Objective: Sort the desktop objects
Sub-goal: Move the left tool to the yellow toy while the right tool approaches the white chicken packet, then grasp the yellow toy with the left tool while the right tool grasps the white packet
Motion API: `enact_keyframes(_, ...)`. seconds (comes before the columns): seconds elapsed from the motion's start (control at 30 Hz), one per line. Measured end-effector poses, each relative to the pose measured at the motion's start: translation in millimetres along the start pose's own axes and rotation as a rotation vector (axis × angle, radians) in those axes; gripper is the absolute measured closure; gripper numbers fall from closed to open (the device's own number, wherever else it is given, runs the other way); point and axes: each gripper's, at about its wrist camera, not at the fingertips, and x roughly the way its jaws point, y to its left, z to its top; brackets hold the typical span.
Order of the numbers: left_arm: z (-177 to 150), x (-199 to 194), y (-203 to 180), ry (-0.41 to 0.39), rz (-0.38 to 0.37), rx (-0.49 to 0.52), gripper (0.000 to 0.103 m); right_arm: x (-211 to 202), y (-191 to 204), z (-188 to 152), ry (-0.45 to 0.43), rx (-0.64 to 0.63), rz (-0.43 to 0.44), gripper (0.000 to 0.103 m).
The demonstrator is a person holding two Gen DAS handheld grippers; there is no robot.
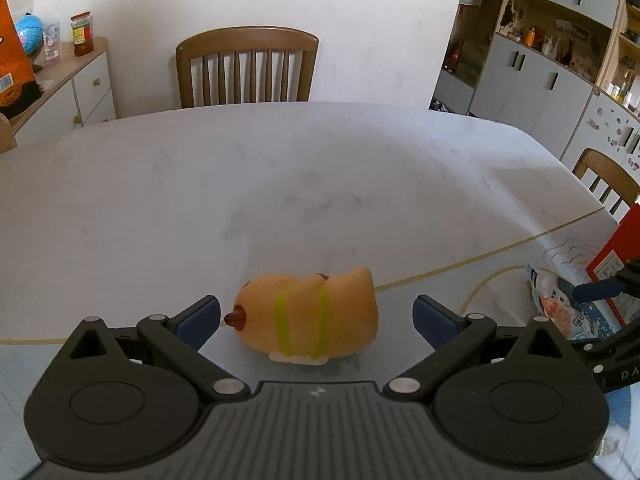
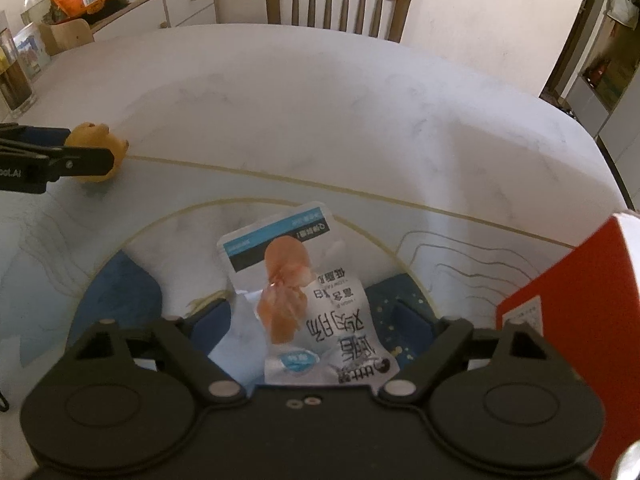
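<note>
An orange squishy animal toy [image 1: 310,314] with green stripes lies on the table between the fingers of my left gripper [image 1: 316,320]. The jaws stand wide open on either side of it, not touching. In the right wrist view the toy [image 2: 96,152] shows at the far left with the left gripper's finger across it. A white snack packet [image 2: 304,300] with a shrimp picture lies on the mat between the fingers of my right gripper [image 2: 312,328], which are open around it. The packet also shows in the left wrist view [image 1: 560,300].
A red box [image 2: 576,320] stands at the right of the packet, also seen in the left wrist view [image 1: 616,264]. A wooden chair [image 1: 246,68] stands behind the marble table [image 1: 280,168]. A sideboard [image 1: 76,88] with jars is at the back left.
</note>
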Motion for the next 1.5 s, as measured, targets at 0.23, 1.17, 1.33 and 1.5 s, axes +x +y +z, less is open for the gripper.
enact_keyframes(0.23,-2.8,7.6,3.5,0.017,0.016,-0.005,0.0,6.9,-2.6,5.1,-0.007,0.024,0.029,0.017)
enact_keyframes(1.17,1.4,-1.3,-3.5,-0.011,-0.015,0.02,0.026,-5.8,-5.2,11.8,-0.045,0.033,0.028,0.04)
enact_keyframes(1.33,1.2,-5.5,-5.3,-0.013,-0.024,0.025,0.028,-11.2,-5.4,9.3,-0.045,0.038,0.028,0.04)
enact_keyframes(1.5,0.6,-13.4,-8.0,-0.018,-0.03,0.031,0.028,-18.2,-4.0,5.0,-0.046,0.037,0.024,0.04)
